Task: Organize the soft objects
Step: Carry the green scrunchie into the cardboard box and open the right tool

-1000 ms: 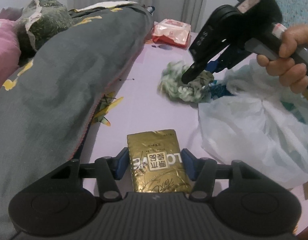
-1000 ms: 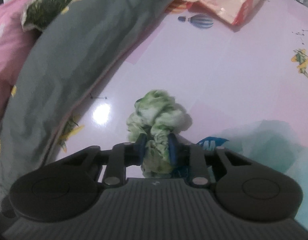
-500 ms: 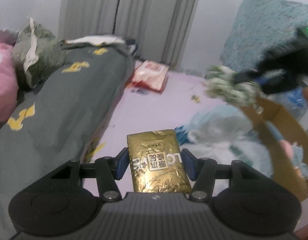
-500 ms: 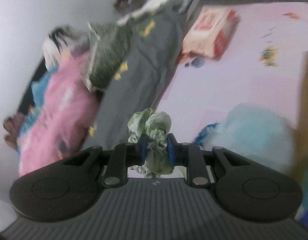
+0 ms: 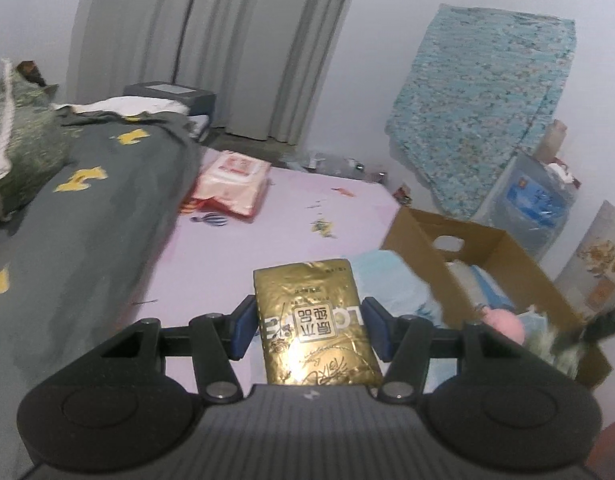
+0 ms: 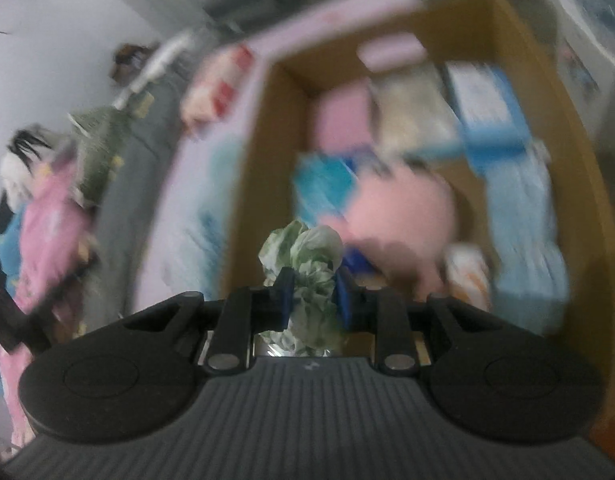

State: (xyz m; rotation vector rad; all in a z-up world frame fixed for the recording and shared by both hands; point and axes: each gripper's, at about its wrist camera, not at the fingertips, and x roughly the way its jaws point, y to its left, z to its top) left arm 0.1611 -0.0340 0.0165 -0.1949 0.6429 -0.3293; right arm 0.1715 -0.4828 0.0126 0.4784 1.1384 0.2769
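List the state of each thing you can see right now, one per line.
Left claw: shut on the gold foil packet, held above the bed.
Right claw: jaws opening, green-and-white scrunchie between the pads, over the box.
Cardboard box: open-topped, partly filled.
Pink plush: lying inside the box.
Wet wipes pack: lying flat on the bed, lid closed.

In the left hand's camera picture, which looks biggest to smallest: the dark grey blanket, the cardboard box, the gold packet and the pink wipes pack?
1. dark grey blanket, by far the largest.
2. cardboard box.
3. gold packet, though it sits right at the camera, so it looks inflated.
4. pink wipes pack, which lies farther off and may truly be bigger than the packet.
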